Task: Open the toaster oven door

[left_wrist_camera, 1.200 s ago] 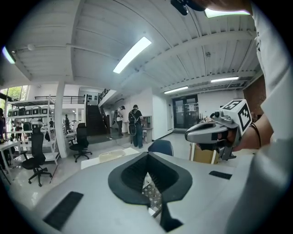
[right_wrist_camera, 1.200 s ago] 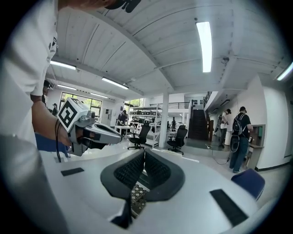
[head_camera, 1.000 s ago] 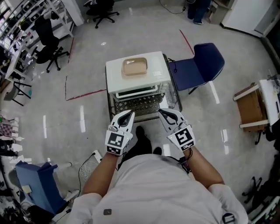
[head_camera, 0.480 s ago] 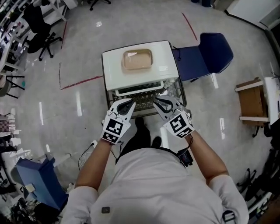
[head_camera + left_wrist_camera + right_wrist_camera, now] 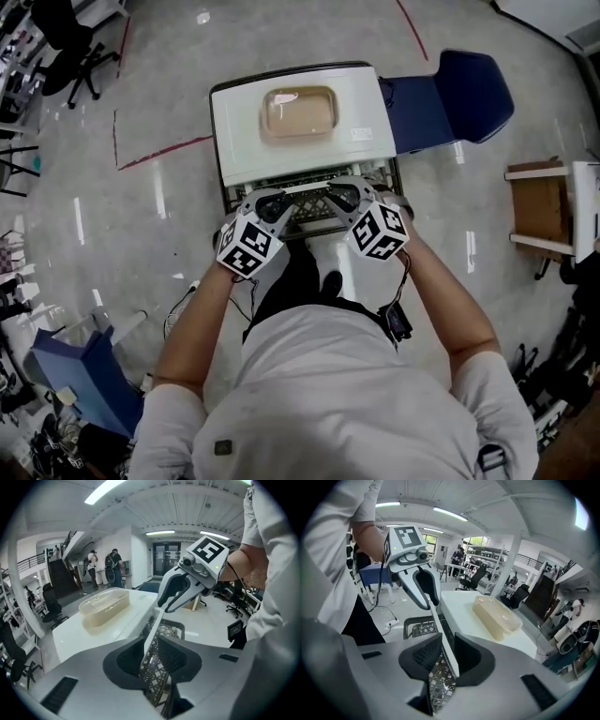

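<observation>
A white toaster oven [image 5: 366,98] stands on a wire cart, with a clear plastic container [image 5: 298,111] on its top. Both grippers are at the top edge of its front door. My left gripper [image 5: 272,202] sits at the door's left part and my right gripper [image 5: 341,199] at its right part. In the left gripper view the thin white door edge [image 5: 153,623] runs between the jaws of the left gripper [image 5: 151,641], which are shut on it. The right gripper [image 5: 447,648] likewise clamps the door edge [image 5: 438,625]. The door's front face is hidden.
The wire mesh cart [image 5: 392,180] carries the oven. A blue chair [image 5: 459,89] stands right behind it, and a wooden stool [image 5: 539,211] is farther right. Office chairs and desks [image 5: 56,42] line the far left. Red tape [image 5: 155,152] marks the floor.
Both grippers have moved forward from in front of the cart to the oven's door edge and shut on it. The head has come closer over the oven.
</observation>
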The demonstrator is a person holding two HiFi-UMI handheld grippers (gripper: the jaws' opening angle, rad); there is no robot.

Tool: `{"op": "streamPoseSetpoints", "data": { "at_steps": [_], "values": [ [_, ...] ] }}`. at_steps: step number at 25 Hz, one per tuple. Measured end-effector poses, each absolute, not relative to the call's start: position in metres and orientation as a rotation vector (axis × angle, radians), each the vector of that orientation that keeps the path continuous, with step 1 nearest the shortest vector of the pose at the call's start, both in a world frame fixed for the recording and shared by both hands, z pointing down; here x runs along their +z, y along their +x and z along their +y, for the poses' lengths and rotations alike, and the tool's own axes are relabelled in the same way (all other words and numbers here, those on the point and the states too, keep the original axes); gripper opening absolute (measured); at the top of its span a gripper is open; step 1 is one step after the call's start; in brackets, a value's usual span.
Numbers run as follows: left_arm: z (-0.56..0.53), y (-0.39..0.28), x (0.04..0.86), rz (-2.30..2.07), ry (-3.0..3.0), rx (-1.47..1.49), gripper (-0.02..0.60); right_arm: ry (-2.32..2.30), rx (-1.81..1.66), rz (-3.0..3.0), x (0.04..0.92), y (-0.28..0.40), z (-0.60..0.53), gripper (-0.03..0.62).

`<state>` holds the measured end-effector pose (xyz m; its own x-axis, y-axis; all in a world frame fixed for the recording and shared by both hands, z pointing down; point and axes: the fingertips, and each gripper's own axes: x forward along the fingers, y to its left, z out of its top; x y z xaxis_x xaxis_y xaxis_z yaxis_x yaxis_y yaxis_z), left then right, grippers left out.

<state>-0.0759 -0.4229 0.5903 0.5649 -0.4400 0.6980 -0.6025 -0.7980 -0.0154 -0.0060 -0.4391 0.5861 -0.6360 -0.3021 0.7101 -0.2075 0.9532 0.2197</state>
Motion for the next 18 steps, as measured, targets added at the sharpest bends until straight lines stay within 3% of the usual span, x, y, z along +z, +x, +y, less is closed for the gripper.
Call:
{"op": "streamPoseSetpoints", "data": {
  "at_steps": [18],
  "values": [
    [-0.434, -0.082, 0.649, -0.673, 2.536, 1.478, 0.084, 0.048, -0.258, -2.002, 0.659, -0.011, -0.450, 0.093]
  ]
}}
